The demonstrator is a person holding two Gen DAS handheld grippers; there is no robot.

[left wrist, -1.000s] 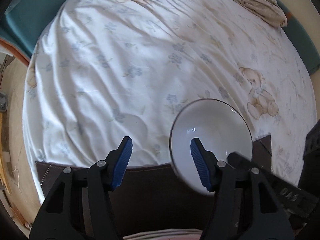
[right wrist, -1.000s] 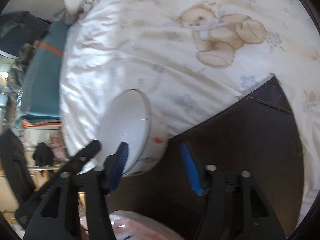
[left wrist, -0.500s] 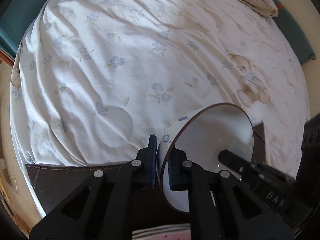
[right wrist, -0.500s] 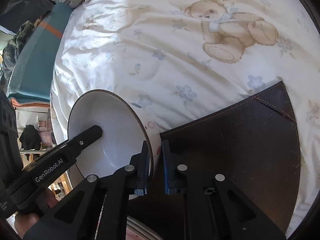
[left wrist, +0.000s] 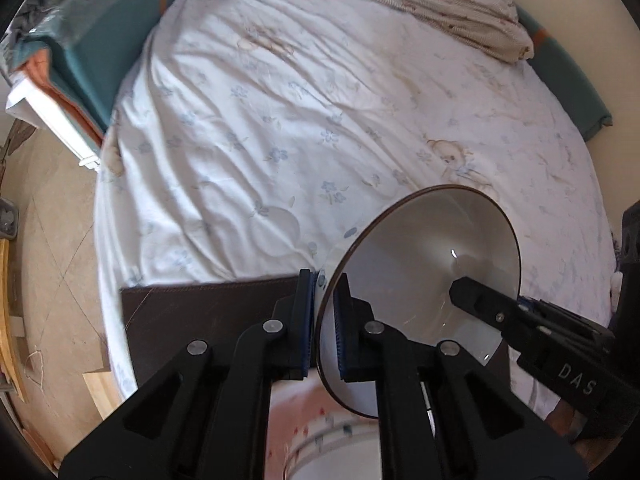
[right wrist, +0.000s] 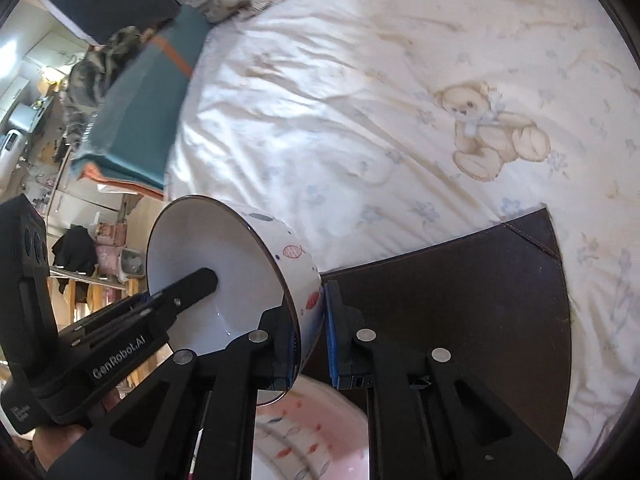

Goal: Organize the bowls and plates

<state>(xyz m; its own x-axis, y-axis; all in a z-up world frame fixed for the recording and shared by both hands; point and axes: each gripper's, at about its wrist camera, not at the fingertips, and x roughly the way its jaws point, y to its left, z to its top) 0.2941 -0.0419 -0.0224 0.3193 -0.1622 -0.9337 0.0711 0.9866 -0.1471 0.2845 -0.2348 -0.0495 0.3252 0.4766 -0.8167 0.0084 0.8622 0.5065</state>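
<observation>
- Nearest the cameras, a stack of pink-patterned dishes [right wrist: 320, 432] waits below the bowl [left wrist: 424, 280].
- The left tongs [left wrist: 323, 320] and right tongs [right wrist: 310, 340] are each clenched on opposite sides of the bowl's rim, holding it tilted above the dark mat [right wrist: 460, 300] on the bed [left wrist: 320, 120].
- Step in hand: carrying the bowl; next, I judge, it must be levelled and lowered onto the stack.
- A second ago both tongs stood wide and the bowl rested on the mat; they have since closed and lifted it.
</observation>
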